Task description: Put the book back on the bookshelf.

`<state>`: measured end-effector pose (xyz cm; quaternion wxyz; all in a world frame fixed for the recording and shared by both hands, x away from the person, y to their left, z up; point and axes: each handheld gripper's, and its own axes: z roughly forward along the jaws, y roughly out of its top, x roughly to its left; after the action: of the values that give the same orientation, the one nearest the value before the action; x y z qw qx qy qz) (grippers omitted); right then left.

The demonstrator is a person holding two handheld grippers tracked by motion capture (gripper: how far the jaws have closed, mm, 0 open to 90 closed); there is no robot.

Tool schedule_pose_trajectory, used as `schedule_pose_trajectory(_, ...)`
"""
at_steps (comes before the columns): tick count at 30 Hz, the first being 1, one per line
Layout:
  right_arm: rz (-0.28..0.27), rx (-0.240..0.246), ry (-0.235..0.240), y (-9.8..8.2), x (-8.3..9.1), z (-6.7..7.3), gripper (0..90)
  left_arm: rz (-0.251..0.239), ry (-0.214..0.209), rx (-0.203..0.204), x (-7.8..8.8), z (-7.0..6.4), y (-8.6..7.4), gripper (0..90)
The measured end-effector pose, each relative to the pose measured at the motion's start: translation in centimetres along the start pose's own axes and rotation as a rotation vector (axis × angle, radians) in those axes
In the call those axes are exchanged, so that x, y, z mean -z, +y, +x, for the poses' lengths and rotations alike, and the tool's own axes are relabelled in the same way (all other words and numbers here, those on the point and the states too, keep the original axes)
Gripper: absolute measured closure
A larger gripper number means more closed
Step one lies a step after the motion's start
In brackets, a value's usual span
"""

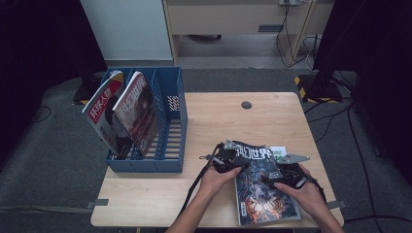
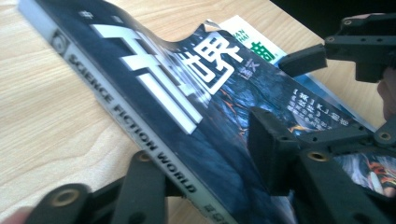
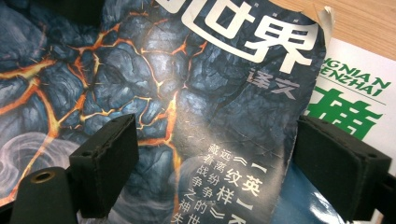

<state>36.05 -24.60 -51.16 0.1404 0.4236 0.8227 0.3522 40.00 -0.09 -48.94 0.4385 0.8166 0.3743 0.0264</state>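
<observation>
Two magazines (image 1: 124,114) are already stood in the blue file rack (image 1: 170,162), while a dark-covered magazine (image 1: 262,187) lies at the bench's (image 1: 214,121) near edge on top of a white-and-green one (image 1: 278,151). Its spine edge is clamped between the jaws of the left gripper (image 1: 236,162), one below, one on the cover. The right gripper (image 1: 274,180) is held over the cover, jaws wide. Filing of both is judged outstanding.
</observation>
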Motion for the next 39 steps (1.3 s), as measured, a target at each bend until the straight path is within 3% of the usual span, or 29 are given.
schedule_pose_trajectory(8, -0.007, -0.002, 0.004, 0.0, -0.1, 0.0, 11.6, -0.027, 0.003, -0.013, 0.5, -0.4, 0.1, 65.2)
schedule_pose_trajectory(18, -0.03, -0.014, 0.063, 0.5, -0.7, -0.4, 4.7, -0.082, -0.014, -0.079, 2.0, -0.5, 0.9, 71.0)
schedule_pose_trajectory(28, -0.047, -0.033, 0.093, 1.1, -0.7, -1.3, 7.1, -0.134, -0.026, -0.132, 3.5, -0.7, 2.0, 74.0)
schedule_pose_trajectory(35, -0.093, -0.054, 0.14, 1.3, -0.7, -1.9, 10.6, -0.14, -0.034, -0.143, 4.0, -1.0, 2.3, 75.8)
schedule_pose_trajectory(39, -0.09, -0.059, 0.167, 1.4, -0.9, -2.2, 10.2, -0.138, -0.039, -0.177, 4.1, -1.3, 2.7, 76.4)
